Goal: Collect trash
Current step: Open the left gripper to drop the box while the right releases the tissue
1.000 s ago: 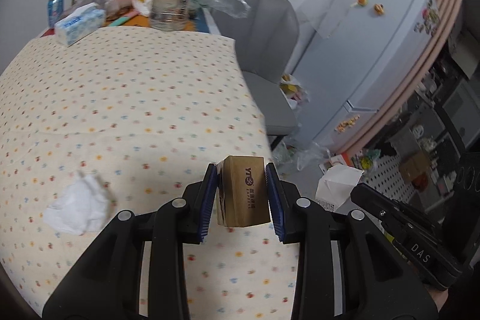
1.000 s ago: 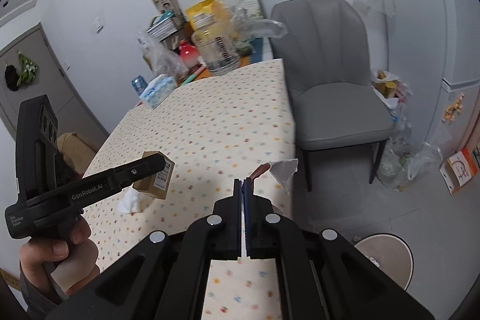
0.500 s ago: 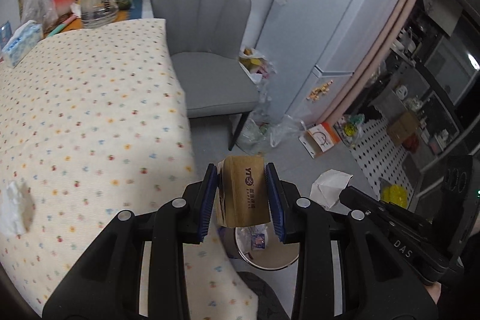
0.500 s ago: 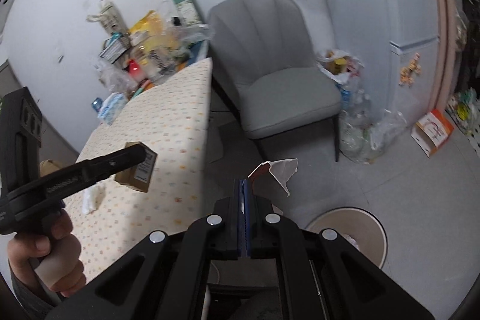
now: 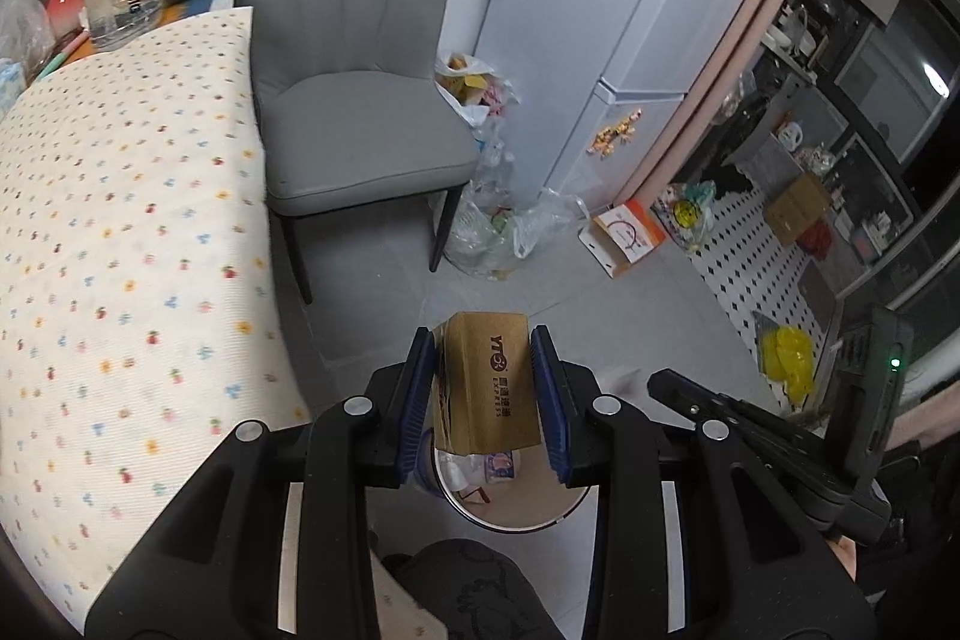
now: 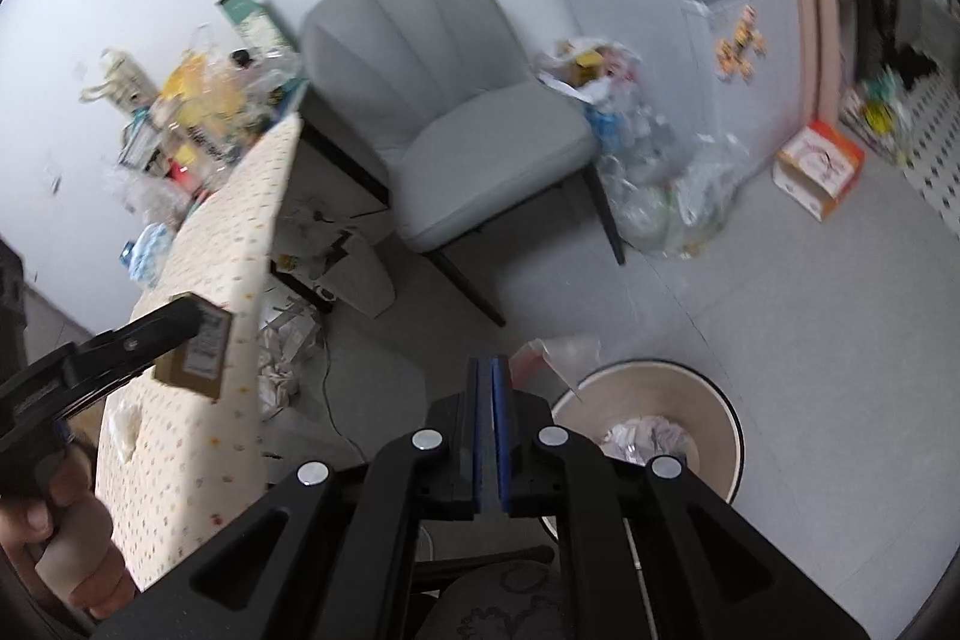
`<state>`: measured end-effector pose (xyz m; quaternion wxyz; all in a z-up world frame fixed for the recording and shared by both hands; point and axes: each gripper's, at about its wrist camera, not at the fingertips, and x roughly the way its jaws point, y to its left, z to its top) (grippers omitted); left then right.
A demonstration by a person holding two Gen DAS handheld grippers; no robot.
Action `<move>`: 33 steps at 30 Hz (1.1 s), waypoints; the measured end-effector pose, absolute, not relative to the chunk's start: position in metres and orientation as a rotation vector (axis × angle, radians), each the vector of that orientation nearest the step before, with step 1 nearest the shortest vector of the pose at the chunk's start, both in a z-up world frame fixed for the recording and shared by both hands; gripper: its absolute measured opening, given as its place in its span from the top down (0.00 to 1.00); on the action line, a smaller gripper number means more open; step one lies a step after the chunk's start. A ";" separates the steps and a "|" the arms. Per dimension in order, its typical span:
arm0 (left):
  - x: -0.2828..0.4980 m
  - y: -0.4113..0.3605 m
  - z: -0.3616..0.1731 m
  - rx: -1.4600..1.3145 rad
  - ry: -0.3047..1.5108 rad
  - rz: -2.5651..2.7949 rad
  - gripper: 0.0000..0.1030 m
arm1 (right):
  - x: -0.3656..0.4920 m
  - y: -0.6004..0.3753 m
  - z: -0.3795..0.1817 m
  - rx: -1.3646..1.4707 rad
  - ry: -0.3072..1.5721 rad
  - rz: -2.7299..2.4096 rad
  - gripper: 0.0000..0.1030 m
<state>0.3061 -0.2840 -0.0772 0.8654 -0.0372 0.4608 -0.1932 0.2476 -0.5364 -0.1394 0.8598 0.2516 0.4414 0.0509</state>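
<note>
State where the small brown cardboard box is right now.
The small brown cardboard box sits clamped in the left hand-held gripper, just above the round beige waste bin on the floor.

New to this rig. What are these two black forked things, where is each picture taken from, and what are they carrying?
They are hand-held claws, one in each of a person's hands, each with a camera looking along its fingers. In the left view, the left claw grips a small brown cardboard box above a round beige waste bin on the floor. In the right view, the right claw pinches a crumpled clear plastic wrapper beside that bin; its jaws have just begun opening. A dotted tablecloth and grey chair stand nearby.
</note>
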 end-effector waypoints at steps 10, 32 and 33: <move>0.307 -0.325 -0.100 -0.034 1.025 -0.464 0.68 | 0.209 -0.572 -0.147 0.573 0.895 -0.005 0.43; 0.285 -0.278 -0.070 -0.112 0.929 -0.433 0.06 | 0.189 -0.560 -0.099 0.517 0.746 -0.101 0.07; 0.285 -0.265 -0.067 -0.124 0.922 -0.411 0.06 | 0.192 -0.552 -0.096 0.515 0.744 -0.085 0.07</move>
